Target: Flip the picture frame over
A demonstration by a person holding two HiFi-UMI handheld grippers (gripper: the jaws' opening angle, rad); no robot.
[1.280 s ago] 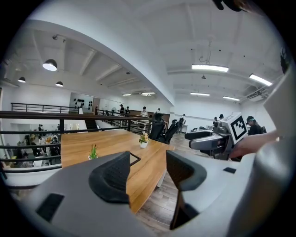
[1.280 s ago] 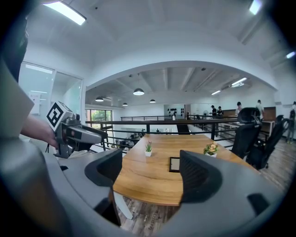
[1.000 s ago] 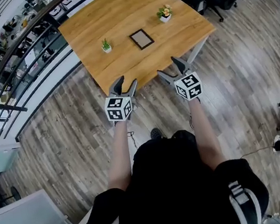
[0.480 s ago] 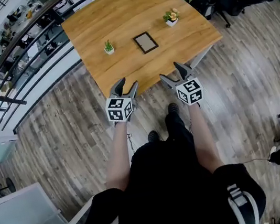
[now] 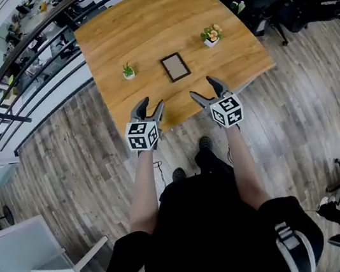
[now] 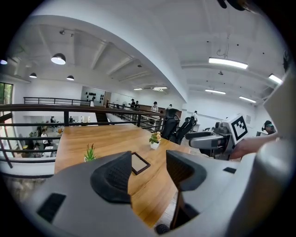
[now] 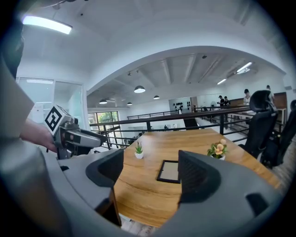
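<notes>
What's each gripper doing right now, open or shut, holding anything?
Left gripper: open, holding nothing.
Right gripper: open, holding nothing.

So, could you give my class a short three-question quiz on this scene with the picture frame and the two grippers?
1. True or false: the left gripper is holding the picture frame.
2. In the head view, what stands on the table to the right of the frame? A a mug; B a flowering pot plant; C a book.
3. Fill in: the jaws of the left gripper and the right gripper both stand ____.
Key: 1 false; 2 B; 3 apart.
</notes>
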